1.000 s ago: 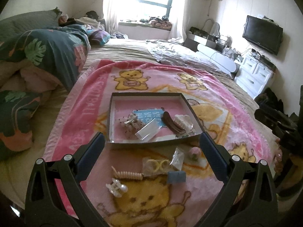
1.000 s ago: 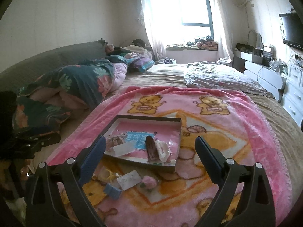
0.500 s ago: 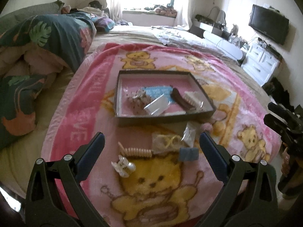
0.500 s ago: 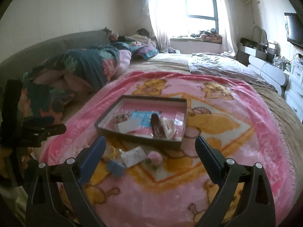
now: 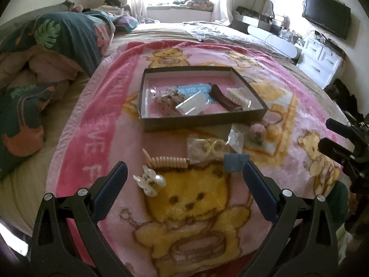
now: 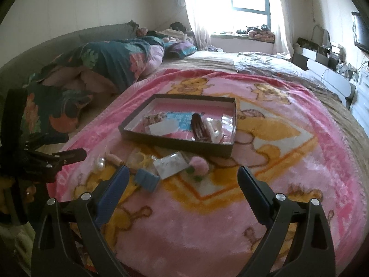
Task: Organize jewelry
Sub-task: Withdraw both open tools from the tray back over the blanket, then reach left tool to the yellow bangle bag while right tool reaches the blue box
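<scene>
Partly done: the tray point(image 5: 203, 118) holds a brown barrette point(image 5: 222, 97); pearl claw clip point(image 5: 150, 181) at 7 o'clock awaits. Left claw point(image 5: 184, 177) and right claw point(image 6: 182, 180) released, empty.

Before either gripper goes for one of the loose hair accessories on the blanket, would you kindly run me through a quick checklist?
1. Left gripper open and empty: ok.
2. Right gripper open and empty: ok.
3. Shallow dark cardboard tray with pink lining flat on the pink bear-print blanket, with bare floor left: ok.
4. Translucent white claw clip with pearl lies clear beside the left gripper's left finger: ok.
5. Small blue rectangular block free of the clear plastic bag holding yellow rings: cannot tell, their edges look close.
6. Grippers apart from each other: ok.
</scene>
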{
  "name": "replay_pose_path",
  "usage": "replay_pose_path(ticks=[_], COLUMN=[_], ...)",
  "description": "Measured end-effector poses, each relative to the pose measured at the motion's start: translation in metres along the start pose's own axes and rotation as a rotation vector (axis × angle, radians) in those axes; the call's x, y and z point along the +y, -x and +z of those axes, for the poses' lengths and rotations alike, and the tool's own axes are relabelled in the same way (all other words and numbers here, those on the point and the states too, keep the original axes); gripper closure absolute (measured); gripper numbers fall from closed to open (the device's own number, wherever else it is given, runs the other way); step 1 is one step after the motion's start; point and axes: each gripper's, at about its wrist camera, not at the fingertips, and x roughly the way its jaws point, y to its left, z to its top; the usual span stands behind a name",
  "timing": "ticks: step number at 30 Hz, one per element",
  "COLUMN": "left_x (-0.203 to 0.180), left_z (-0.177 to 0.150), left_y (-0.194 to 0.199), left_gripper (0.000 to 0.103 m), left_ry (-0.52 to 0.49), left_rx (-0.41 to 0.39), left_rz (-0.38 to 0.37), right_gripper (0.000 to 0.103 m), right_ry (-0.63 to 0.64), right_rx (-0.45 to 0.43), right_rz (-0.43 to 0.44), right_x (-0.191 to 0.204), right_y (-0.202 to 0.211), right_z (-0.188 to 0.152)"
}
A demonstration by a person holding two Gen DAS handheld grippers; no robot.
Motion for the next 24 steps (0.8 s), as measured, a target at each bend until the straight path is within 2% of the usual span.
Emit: replay_pose_path(ticks=[8,15,21,24], left_x=[0.008,0.023,0.034,0.035], left_z=[-0.013,-0.015,-0.008,-0.001], left_y=[-0.009,-0.011,-0.023,-0.032], left_gripper=[0.009,0.010,0.010,0.010], left_ry=[0.009,0.026,0.036,0.038], left_rx=[0.033,0.027,0.032,0.041], left_rz=[0.009,0.045,0.055,0.026], right_gripper=[0.009,0.009,0.009,0.009], right_ry=[0.024,0.042,0.047,0.048], right_rx=[0.041,0.058,0.082,0.099], right_rz=[0.020,0.032,0.039,0.042], right_x=[0.015,0.025,0.033,0.038], right_y=[-0.012,-0.022,-0.039,-0.051], right_z=[-0.010,-0.013,-0.016,-0.018])
